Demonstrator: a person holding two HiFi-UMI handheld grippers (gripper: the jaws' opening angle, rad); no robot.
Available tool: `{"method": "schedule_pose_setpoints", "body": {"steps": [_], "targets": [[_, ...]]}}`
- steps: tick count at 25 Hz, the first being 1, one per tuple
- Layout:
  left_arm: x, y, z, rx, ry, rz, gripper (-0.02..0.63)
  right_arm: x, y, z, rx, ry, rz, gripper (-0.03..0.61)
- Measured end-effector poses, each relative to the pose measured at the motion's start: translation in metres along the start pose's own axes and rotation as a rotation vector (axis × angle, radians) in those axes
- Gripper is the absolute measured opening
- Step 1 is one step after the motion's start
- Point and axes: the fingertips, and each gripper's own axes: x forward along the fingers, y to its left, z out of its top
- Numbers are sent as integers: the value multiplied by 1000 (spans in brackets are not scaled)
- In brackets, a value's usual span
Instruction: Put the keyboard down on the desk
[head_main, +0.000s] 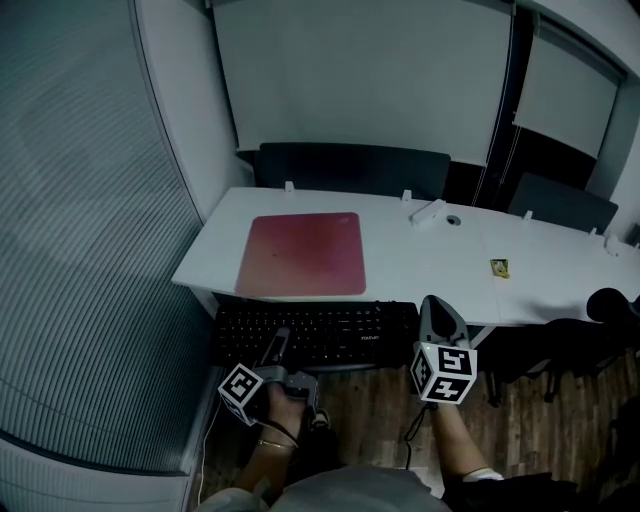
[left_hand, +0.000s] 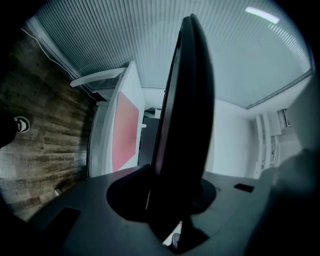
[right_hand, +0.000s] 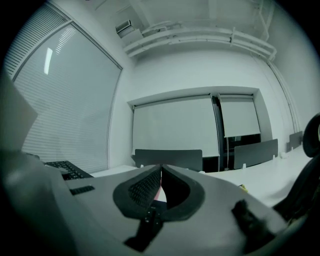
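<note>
Left gripper (head_main: 277, 352): my jaws are clamped on the keyboard (head_main: 315, 335), at its near edge.
Right gripper (head_main: 438, 312): my jaws are together and empty, just off the keyboard's right end.
Keyboard: its long axis runs crosswise to my jaws, and the desk (head_main: 420, 265) lies just beyond it.

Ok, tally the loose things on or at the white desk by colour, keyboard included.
Black: 1, the black rectangular keyboard, just off the near edge of the white desk, not yet on it.
Red: 1, the flat red square mat.
White: 1, a small white block.
Yellow: 1, a small yellow item.
Total: 4.
</note>
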Motion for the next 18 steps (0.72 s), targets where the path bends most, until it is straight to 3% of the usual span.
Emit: {"method": "schedule_pose_setpoints", "body": {"steps": [10, 18], "targets": [[80, 4, 39, -31, 11, -17, 124, 70, 5, 8, -20, -6, -36, 32], [150, 6, 79, -79, 17, -37, 127, 147, 25, 37, -46, -37, -48, 32]]}}
